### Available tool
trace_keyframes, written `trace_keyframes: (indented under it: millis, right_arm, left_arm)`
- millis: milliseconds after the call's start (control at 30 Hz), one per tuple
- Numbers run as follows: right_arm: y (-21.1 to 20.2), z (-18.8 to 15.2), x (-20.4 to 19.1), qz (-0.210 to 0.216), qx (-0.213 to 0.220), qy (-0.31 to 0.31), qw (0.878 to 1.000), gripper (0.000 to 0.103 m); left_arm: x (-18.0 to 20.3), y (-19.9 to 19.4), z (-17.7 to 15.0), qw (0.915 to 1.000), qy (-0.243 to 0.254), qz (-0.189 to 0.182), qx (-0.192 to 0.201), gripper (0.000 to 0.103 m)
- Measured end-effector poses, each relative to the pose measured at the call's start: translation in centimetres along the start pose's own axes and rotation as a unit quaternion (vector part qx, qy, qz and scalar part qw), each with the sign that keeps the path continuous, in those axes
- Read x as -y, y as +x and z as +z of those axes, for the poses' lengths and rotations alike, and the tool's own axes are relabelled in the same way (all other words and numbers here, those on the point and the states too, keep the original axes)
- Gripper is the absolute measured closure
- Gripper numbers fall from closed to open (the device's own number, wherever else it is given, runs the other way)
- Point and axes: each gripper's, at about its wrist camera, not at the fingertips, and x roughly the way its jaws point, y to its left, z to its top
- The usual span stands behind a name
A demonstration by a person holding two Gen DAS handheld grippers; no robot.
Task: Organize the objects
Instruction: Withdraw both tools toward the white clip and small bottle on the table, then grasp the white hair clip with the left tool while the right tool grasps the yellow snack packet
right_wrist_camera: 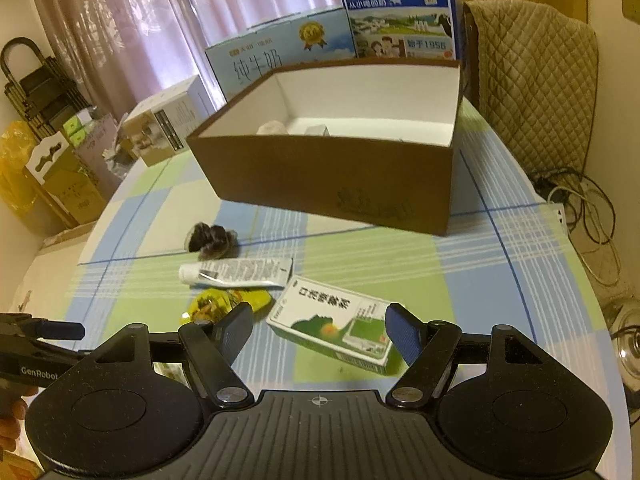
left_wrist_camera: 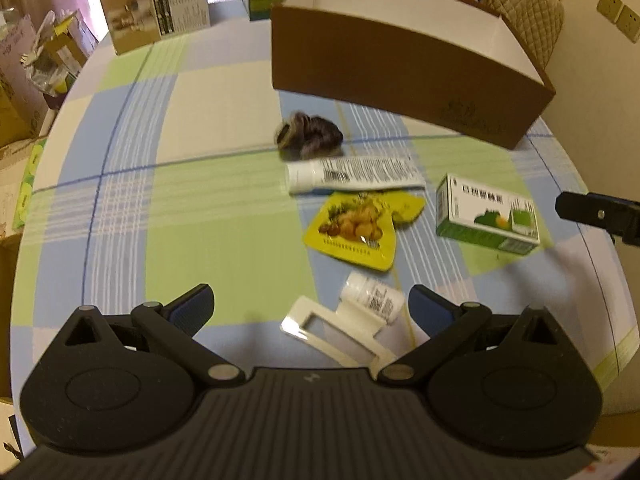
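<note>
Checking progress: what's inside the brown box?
In the brown box, two pale items peek over the front wall; that wall hides the rest of the floor.

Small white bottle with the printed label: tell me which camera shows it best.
Left wrist view: the small white labelled bottle lies in plain sight on the checked tablecloth, just ahead of the left gripper. The right wrist view doesn't show it.

Tabletop (right_wrist_camera: pixel 500 264) w/ checked cloth: green, blue, cream squares, thin blue lines. Behind it, pink-mauve curtains (right_wrist_camera: pixel 132 20), daylight glowing thru. Quilted beige chair cover (right_wrist_camera: pixel 536 80) at far right edge of tabletop. Cream wall w/ sockets (left_wrist_camera: pixel 618 16) on right. Tangle of cables (right_wrist_camera: pixel 588 216) + power strip on floor below chair. Left side: stacked cardboard boxes (right_wrist_camera: pixel 68 188), yellow bag (right_wrist_camera: pixel 16 152), dark folded rack (right_wrist_camera: pixel 44 92) leaning on wall. Warm, dim indoor light.
</note>
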Motion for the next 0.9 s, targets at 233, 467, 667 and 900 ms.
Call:
trace_keyframes:
  millis: [233, 467, 667, 900]
  right_arm:
    - [0.3, -0.6, 0.7, -0.005, -0.010, 0.008, 1.000, 0.033]
    - [0.6, -0.8, 1.1, -0.007, -0.018, 0.014, 1.000, 0.033]
    - [0.9, -0.9, 1.2, -0.004, -0.024, 0.017, 1.000, 0.033]
    - [1.5, -0.9, 0.3, 0.025, -0.027, 0.007, 0.999, 0.033]
  left_arm:
    - [1.1, 1.3, -1.3, 0.9997, 0.009, -0.008, -0.021, 0.001]
    - [1.3, 2.9, -1.8, 0.9992, -0.001, -0.006, -0.039, 0.001]
    - [1.5, 4.9, -2.0, 0.9987, -0.008, 0.012, -0.049, 0.001]
    - [-0.2, 5.7, -2.8, 0.9977, -0.022, 0.032, -0.055, 0.007]
